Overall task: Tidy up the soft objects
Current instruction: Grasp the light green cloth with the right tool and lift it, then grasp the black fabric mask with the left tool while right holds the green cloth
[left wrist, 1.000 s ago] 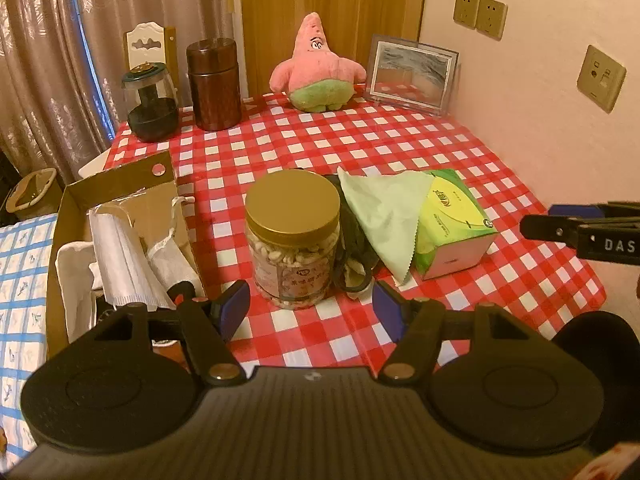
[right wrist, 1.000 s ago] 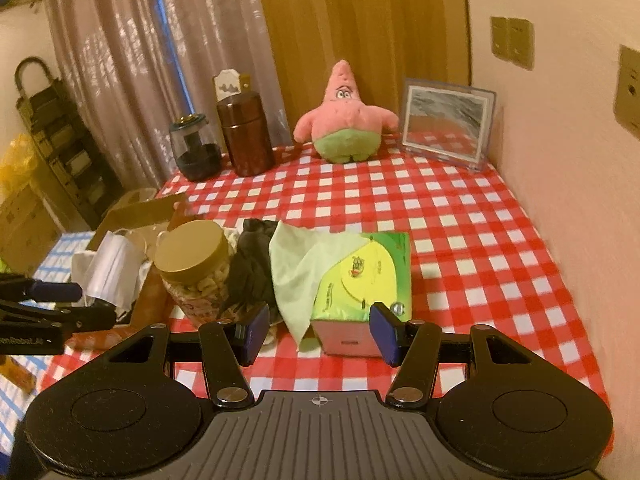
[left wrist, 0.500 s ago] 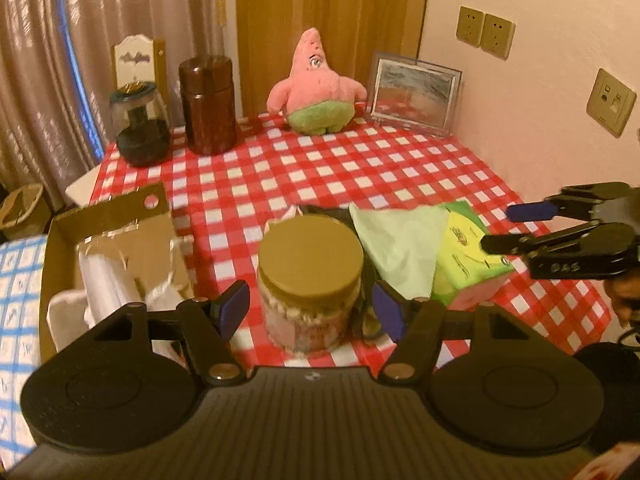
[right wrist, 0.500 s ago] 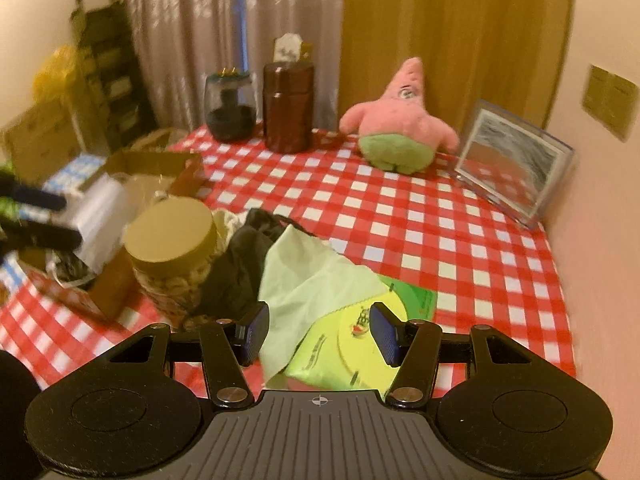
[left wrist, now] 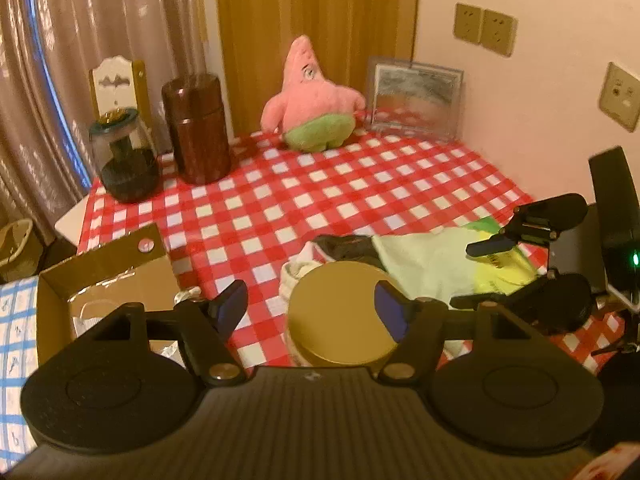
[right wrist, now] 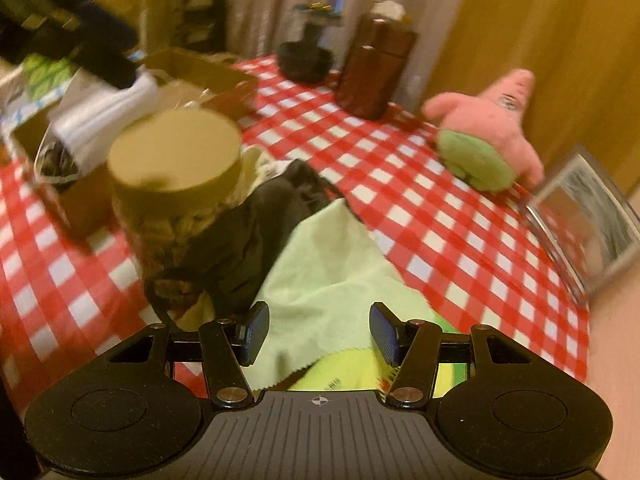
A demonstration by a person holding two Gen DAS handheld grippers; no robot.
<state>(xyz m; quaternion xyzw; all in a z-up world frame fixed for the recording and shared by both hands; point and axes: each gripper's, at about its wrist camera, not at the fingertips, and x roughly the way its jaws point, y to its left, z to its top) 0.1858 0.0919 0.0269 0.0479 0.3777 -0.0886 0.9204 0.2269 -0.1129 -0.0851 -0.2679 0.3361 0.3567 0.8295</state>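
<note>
A light green cloth (right wrist: 324,280) lies draped over a green-yellow tissue pack (right wrist: 352,372), next to a black cloth (right wrist: 256,232); both cloths show in the left wrist view, green (left wrist: 424,264) and black (left wrist: 348,246). My right gripper (right wrist: 318,334) is open just above the green cloth, also seen from the side in the left wrist view (left wrist: 480,276). My left gripper (left wrist: 312,312) is open and empty over the gold-lidded jar (left wrist: 340,324). A pink starfish plush (left wrist: 312,100) stands at the table's back.
An open cardboard box (left wrist: 100,276) with white items stands at the table's left edge. A brown canister (left wrist: 196,128), a glass jar (left wrist: 124,160) and a picture frame (left wrist: 416,96) line the back. The wall runs along the right.
My right gripper has moved forward, turned left and dropped low over the green cloth. My left gripper has drawn back and risen, the jar now between its fingers in view.
</note>
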